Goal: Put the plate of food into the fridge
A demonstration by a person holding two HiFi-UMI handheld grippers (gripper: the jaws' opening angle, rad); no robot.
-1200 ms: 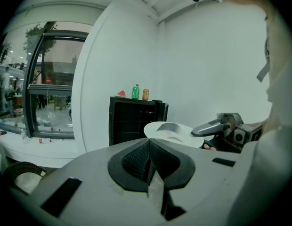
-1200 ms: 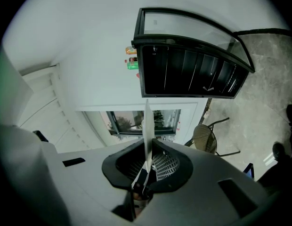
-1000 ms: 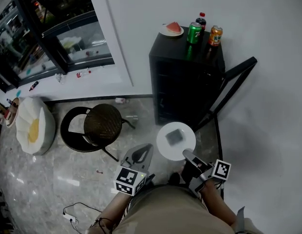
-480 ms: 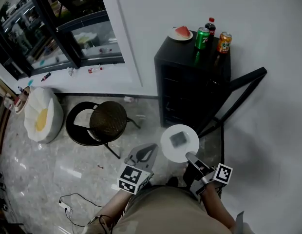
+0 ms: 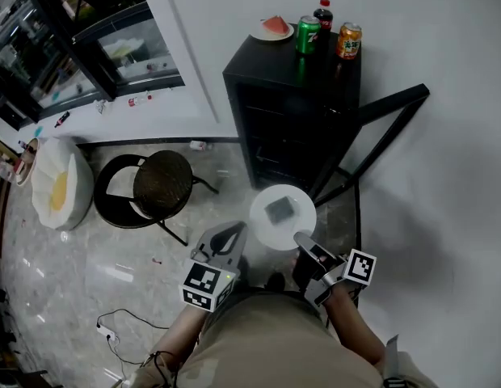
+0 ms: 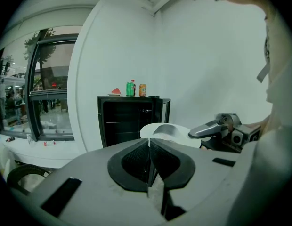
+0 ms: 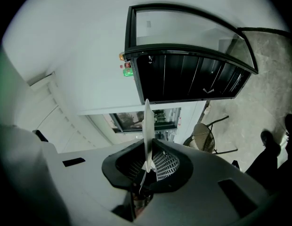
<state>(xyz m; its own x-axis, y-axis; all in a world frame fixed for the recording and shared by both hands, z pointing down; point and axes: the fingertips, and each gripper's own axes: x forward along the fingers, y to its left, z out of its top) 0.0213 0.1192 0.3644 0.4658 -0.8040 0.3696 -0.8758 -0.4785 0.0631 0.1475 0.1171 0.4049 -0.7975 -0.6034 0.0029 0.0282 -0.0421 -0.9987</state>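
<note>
Carry step in hand: right gripper [image 5: 305,245] had its jaws clamped on the rim of the white plate [image 5: 283,217]. Grey food piece [image 5: 279,210] lay on it. Plate was held approx. level in front of the black fridge [image 5: 291,111], near but not yet inside. Fridge door [image 5: 380,136] stood open to the right. Left gripper [image 5: 229,234] was empty, jaws pressed together, beside the plate. Next move, as judged: advance plate level thru the opening onto a shelf, clear of the door edge, then let go. Vs. half a sec earlier: fridge sat further left in head view; grip unchanged; plate-to-fridge gap approx. same.
</note>
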